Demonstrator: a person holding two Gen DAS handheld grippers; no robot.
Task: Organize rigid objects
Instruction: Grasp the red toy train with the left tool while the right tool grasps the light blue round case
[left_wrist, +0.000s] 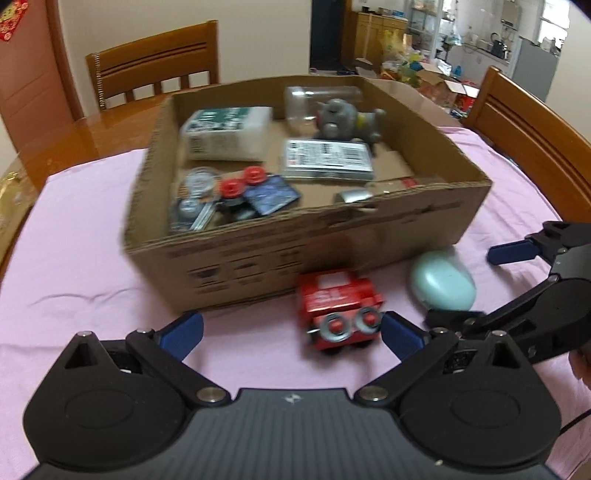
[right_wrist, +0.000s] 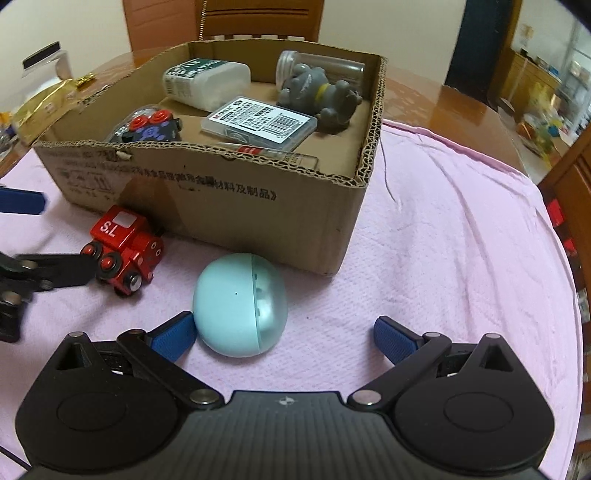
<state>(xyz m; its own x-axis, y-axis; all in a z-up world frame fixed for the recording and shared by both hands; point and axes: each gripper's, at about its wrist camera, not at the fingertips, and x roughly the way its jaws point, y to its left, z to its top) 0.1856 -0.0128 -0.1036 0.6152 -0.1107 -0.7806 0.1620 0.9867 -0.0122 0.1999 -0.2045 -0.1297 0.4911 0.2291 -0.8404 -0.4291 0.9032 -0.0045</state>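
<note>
Standing on the pink cloth (left_wrist: 92, 266) just before the near wall of the cardboard box (left_wrist: 258, 243), the red toy train (left_wrist: 338, 310) lies between the spread fingers of the left gripper (left_wrist: 291, 326), much nearer its right finger (left_wrist: 400, 334) than its left. Contact between that finger and the wheeled end of the train appears likely, but the left wrist view is blurred and I cannot confirm it. The left jaws are wide apart and hold nothing. To the right of the train, also on the cloth near the box's front wall, rests the pale blue egg-shaped case (right_wrist: 240, 308). The right gripper (right_wrist: 282, 334) is likewise spread wide and empty; the case sits inside its span, hard against the left finger (right_wrist: 173, 338) and well apart from the right one. Train and case lie near each other without touching. Inside the box are a grey figurine (right_wrist: 317, 92), a clear jar (right_wrist: 321, 64) on its side at the far wall, a white and green container (right_wrist: 205, 83), a flat barcoded case (right_wrist: 260, 122) and a dark toy with red knobs (right_wrist: 151, 127) at the near left corner.
</note>
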